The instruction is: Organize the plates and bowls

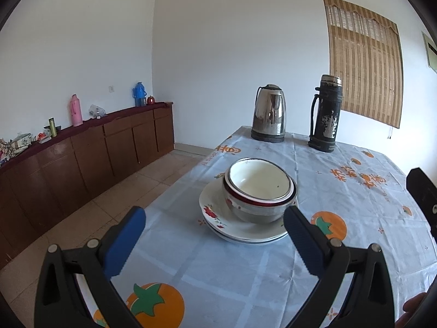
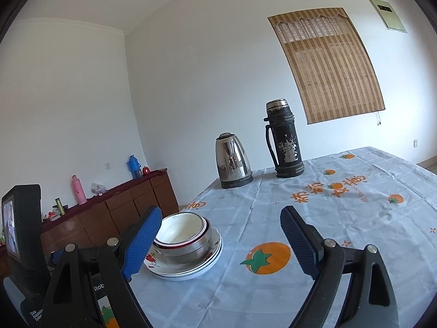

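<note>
Left tongs (image 1: 214,222) spread wide, empty, right tongs (image 2: 220,222) likewise, both short of stacked bowls (image 1: 259,188) on plates (image 1: 218,218)

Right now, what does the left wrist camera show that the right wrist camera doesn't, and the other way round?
Only the left wrist view shows the open left gripper pointed squarely at the stacked bowls on the plates. Only the right wrist view shows the open right gripper, a framed panel high on the wall, and the left device's screen. Both show the stack, the steel kettle, the black flask, the bamboo blind and the sideboard.
</note>
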